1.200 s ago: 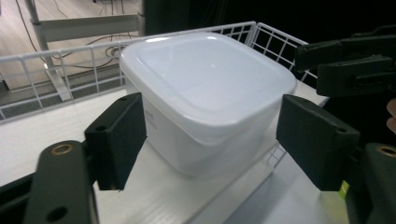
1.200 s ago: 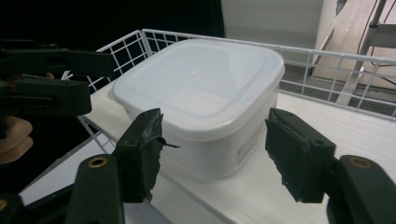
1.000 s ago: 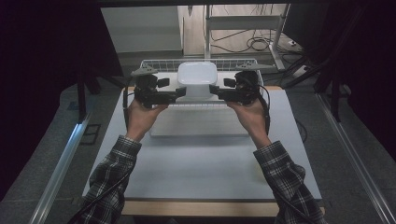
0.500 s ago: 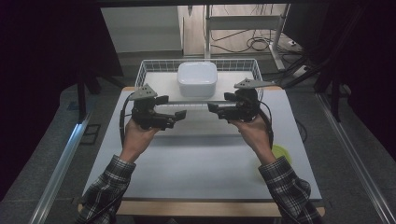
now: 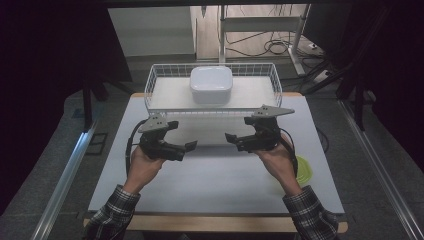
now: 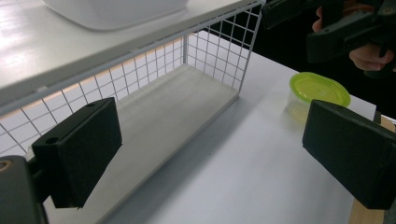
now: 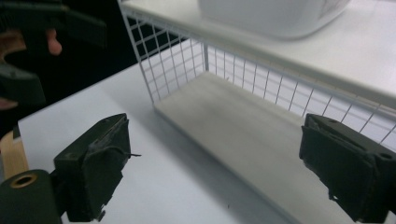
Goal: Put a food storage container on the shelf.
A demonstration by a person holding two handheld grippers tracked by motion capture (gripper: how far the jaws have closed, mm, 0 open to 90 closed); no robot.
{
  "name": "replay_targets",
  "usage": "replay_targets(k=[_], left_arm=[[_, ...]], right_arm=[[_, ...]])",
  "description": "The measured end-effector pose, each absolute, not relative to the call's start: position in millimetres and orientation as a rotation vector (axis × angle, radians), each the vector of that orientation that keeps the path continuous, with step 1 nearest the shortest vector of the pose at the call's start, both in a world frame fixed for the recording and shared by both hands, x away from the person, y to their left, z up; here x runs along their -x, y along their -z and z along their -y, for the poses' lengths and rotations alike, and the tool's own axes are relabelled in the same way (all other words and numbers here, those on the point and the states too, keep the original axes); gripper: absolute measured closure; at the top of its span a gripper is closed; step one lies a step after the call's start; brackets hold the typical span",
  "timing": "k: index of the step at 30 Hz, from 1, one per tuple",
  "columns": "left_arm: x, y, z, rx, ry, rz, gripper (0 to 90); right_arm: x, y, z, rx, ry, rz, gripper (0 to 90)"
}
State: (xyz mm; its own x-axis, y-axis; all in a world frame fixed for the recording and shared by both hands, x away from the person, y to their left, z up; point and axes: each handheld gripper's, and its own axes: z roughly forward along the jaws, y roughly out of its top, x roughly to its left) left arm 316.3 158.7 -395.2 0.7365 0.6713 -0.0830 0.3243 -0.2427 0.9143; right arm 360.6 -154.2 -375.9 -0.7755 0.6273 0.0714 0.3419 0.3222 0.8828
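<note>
Two tools hover over a white desk (image 5: 215,180), largest thing in sight, which reaches from the person's edge to a wire rack at the far side. That white wire rack (image 5: 212,105) stands on the desk's far half; it has a mesh wall around its upper shelf and a pale lower board, seen through the mesh in both gripper views. On the upper shelf sits a white square container (image 5: 211,84), roughly midway along it, well apart from both tools. Next in size, the left tool (image 5: 187,147) is held in the person's left hand just in front of the rack, its jaws wide apart with nothing between them; they have just been opening. Opposite it, the right tool (image 5: 231,138) points inward toward the left one, its jaws likewise spread and empty, also just opened further. Smallest is a small tub with a green lid (image 6: 318,91), resting on the desk near its right edge, beside the right forearm.
</note>
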Motion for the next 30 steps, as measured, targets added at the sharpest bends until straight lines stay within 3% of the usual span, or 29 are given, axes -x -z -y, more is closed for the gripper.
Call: replay_targets(k=[12, 30], left_arm=[[-294.6, 421.6, -159.6, -1.889, -0.388, -0.755, 3.4], [-265.3, 467.8, -171.7, -1.894, -0.409, -0.826, 3.5]], right_arm=[[-341.8, 402.7, 167.0, -0.864, -1.433, -2.351, 1.1], [-313.8, 434.7, 176.5, -0.883, -1.432, -2.352, 1.9]])
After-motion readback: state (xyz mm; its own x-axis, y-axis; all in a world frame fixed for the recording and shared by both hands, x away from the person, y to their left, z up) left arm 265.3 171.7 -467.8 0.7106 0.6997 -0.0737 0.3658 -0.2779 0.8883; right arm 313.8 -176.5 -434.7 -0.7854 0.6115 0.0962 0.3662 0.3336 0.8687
